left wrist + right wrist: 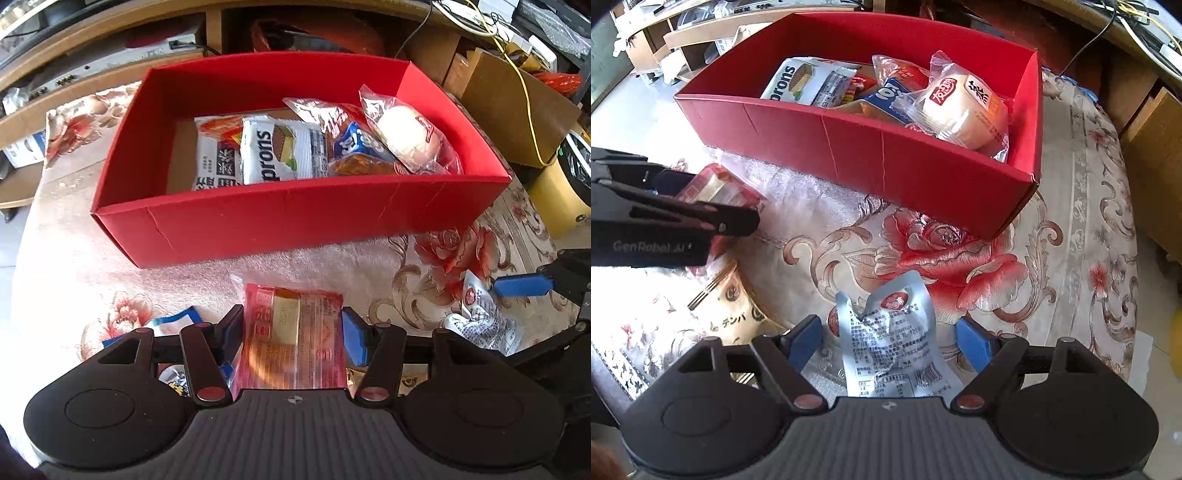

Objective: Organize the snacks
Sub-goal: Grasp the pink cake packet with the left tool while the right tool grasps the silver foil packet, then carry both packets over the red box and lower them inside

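Item 1, left gripper (293,328): I have the red-and-clear plastic snack packet with a pale yellow cake inside (295,332) between the blue-padded fingers (354,339). Both pads sit at the packet's side edges; I judge them closed on it, though I cannot tell how firm the grip is. The packet runs from the gripper's base forward past the fingertips.

Item 2, right gripper (890,341): its fingers stand apart with the crumpled silver foil sachet with a red round logo (890,339) lying between them on the floral plastic-covered tablecloth (960,258). Gaps show on both sides of the sachet, so nothing is gripped yet.

Item 3, destination: the open red cardboard box (295,221) sits straight ahead of the left gripper, near, and ahead and slightly left of the right one. It already holds a white "prons" wafer packet (277,147), a blue-labelled bread packet (354,144) and a round bun in a clear wrapper (960,107), crowded toward its right end.

Handling note: to do this well, I would lift the red packet clear of the near wall before going forward, and release it over the bare left part of the box floor. For the sachet, I would centre and close on the crumpled middle, where foil is thickest.

Also present: a tan printed packet (738,314) left of the right gripper.
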Motion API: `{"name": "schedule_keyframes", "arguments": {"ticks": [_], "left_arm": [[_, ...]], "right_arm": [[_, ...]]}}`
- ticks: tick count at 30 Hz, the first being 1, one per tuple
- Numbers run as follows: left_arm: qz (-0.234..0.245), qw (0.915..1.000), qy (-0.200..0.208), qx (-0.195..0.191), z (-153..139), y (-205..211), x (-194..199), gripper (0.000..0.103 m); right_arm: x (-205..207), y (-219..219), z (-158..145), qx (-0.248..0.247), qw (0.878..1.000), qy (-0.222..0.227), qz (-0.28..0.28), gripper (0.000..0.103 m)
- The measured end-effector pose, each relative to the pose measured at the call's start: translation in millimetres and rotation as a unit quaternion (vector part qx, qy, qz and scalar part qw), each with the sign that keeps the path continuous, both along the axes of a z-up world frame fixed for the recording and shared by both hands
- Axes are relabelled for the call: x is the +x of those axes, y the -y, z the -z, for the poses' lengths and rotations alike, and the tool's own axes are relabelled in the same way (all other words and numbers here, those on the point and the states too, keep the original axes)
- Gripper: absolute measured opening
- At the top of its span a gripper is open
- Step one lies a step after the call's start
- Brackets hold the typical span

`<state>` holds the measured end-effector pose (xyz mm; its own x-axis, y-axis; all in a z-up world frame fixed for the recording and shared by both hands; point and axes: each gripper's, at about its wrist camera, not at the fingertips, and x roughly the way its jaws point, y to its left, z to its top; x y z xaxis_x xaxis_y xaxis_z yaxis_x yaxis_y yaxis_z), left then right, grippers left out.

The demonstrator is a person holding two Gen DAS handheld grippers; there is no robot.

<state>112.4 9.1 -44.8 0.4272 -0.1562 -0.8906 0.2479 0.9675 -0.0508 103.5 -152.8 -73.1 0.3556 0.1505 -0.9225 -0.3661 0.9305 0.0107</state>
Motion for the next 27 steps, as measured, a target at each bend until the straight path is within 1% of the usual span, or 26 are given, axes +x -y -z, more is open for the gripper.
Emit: {"name": "schedule_keyframes", "arguments": {"ticks": [2, 3, 5, 7, 9, 12, 13, 14, 16, 22, 27], "left_arm": [[0.002, 1.0000, -0.002, 0.002, 2.6, 0.9, 0.8, 0.066], [0.002, 1.0000, -0.004, 0.003, 3.8, 1.4, 0.7, 0.068], [0.006, 1.0000, -0.003, 0.007, 5.6, 3.3, 0.1, 0.072], [0.011, 0.9998, 0.000, 0.014, 6.6, 6.0, -0.7, 0.075], [0.015, 0.9997, 0.004, 0.021, 7.4, 7.9, -1.5, 0.075], [0.021, 0.9991, 0.008, 0.035, 7.3, 10.7, -3.1, 0.069], [0.023, 0.9990, 0.009, 0.037, 6.4, 12.7, -4.5, 0.065], [0.024, 0.9989, 0.009, 0.038, 5.5, 13.7, -5.2, 0.064], [0.027, 0.9990, 0.008, 0.036, 4.2, 15.7, -6.9, 0.063], [0.042, 0.9985, 0.012, 0.034, 0.5, 22.6, -14.0, 0.063], [0.042, 0.9986, 0.020, 0.024, -5.6, 23.1, -15.3, 0.063]], "right_arm": [[-1.0, 0.1, 0.1, 0.001, 1.000, 0.003, 0.005, 0.078], [-1.3, 0.8, 0.2, 0.004, 1.000, 0.004, 0.008, 0.079], [-1.7, 1.9, 1.3, 0.014, 1.000, 0.002, 0.011, 0.086], [-2.5, -4.1, 3.1, 0.006, 1.000, 0.001, -0.002, 0.091], [-3.7, -6.1, 3.9, 0.004, 1.000, 0.003, -0.001, 0.092], [-3.9, -4.0, 1.8, 0.002, 1.000, 0.006, 0.004, 0.084], [-4.9, -2.3, 0.4, 0.003, 1.000, 0.008, 0.005, 0.077], [-6.6, -1.2, -1.7, 0.003, 1.000, 0.011, 0.007, 0.066], [-9.9, 0.9, -6.5, 0.007, 1.000, 0.016, 0.009, 0.051], [-18.3, -4.3, -9.1, -0.012, 0.999, 0.035, 0.002, 0.047], [-25.4, -5.0, -18.0, -0.017, 0.998, 0.056, 0.005, 0.045]]}}
